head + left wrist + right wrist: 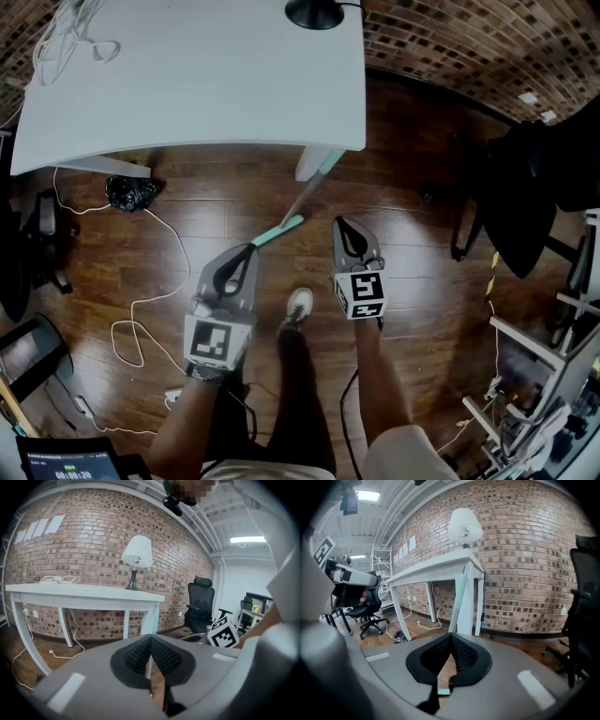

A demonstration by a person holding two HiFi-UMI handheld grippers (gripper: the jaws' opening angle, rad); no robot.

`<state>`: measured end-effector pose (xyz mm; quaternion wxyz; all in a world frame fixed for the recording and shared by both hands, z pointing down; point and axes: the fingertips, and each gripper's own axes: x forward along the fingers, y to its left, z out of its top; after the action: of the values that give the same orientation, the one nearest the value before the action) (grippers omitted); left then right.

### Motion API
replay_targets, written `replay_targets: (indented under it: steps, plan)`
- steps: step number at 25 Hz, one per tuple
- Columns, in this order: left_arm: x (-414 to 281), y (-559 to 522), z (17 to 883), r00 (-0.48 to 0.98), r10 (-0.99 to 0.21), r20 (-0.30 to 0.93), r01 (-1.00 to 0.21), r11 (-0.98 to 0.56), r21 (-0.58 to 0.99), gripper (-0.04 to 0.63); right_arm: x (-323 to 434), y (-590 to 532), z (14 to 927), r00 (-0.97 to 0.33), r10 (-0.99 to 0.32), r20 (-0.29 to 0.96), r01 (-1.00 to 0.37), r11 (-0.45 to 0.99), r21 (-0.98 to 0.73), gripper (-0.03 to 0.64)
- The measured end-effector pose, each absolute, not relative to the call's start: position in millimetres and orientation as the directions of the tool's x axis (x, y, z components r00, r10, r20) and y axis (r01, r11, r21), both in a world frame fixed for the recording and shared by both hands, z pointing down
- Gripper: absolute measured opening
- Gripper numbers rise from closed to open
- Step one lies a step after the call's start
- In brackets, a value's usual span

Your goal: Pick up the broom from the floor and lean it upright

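The left tongs (247,250) are being pressed together on the lower teal end of the broom (302,200). In the left gripper view a pale length of shaft is being shown in the slot beneath the meeting pads, so a clamp is being read there, though the pinch point itself is being masked by the tongs' own body. The right tongs (343,225) are being held fully together with nothing between them, out from the leg (468,606) of the worktop (187,84) and apart from the shaft.

The broom is being carried at a slant. Its upper teal end is being rested against the leg just under the worktop's edge, and its grey middle is being run down and away from the leg to the left tongs. Its head is not being made out in any view, and whether its lower end is touching the floor (412,281) cannot be told.

The pickup is being judged done, and the leaning step is being judged in hand. Next, the lower end is likely being called to the floor near the leg, so that the shaft stands steep. The left tongs would then be opened gently, since a slide sideways off the narrow leg is being risked. The free right tongs could be used to steady the shaft nearer the leg.
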<state>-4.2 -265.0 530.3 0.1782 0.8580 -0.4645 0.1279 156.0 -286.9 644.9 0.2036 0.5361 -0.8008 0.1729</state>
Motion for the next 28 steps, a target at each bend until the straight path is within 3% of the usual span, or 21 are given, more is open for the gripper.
replay_targets:
  steps: [16, 28]
  plan:
    - [-1, -246, 418, 0.554, -0.792, 0.257, -0.831, -0.545, 0.111, 0.0, 167, -235, 452, -0.323, -0.89, 0.321, -0.945, 0.321, -0.059, 0.012]
    - [-2, -236, 272, 0.592, -0.801, 0.094, -0.805, -0.593, 0.022, 0.0, 168, -206, 276, -0.288, -0.944, 0.159, -0.957, 0.291, -0.002, 0.012]
